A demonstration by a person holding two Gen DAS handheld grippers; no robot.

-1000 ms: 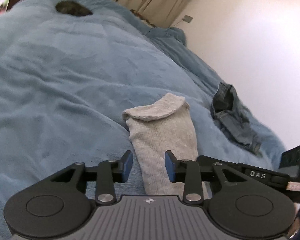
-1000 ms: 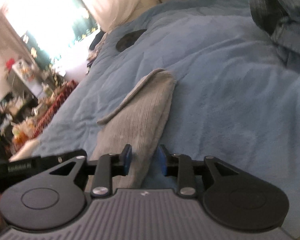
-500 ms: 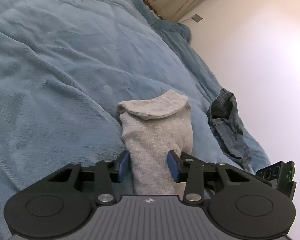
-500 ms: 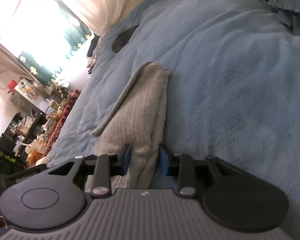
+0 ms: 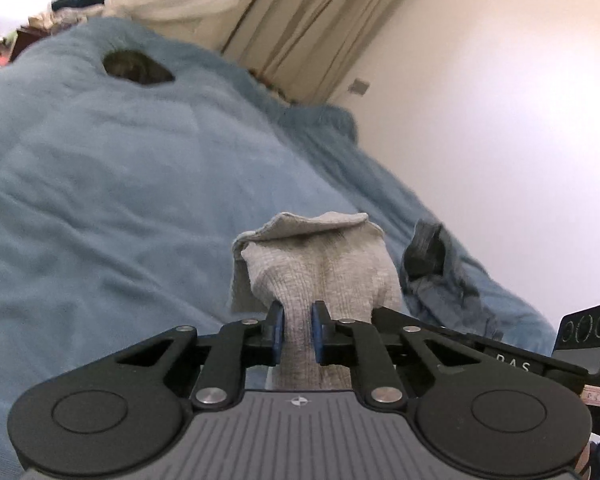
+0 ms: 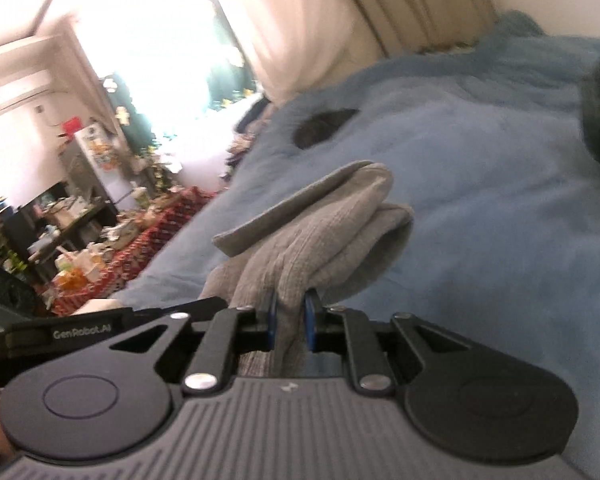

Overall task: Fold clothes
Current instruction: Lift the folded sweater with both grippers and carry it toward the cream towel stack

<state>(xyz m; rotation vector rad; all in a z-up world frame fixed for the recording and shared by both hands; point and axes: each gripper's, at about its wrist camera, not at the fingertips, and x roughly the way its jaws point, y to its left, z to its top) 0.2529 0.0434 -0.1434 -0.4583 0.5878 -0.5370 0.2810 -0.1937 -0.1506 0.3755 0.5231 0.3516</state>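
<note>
Both grippers are clamped on the same grey knit garment rn. Left gripper has its blue pads pinched tight on a bunched ridge of the fabric, and the right gripper does the same from the other side, w/ the cloth squeezed into a narrow fold between its pads. Garment looks lifted up off the blue blanket at the gripped end, far end folded over w/ a flap sticking out at the top. In the right wrist view that flap juts out to the left like a flat strip, and there's a shadow on the blanket under the cloth.

Other stuff: a crumpled denim-ish dark blue garment lies on the blanket just to the right of the grey one, near the white wall. Dark oval thing sits further up the bed, can't tell what it is. Beige curtains behind the bed. Right wrist view also shows a cluttered table w/ a red patterned cloth beside the bed, pretty blurry tho.
</note>
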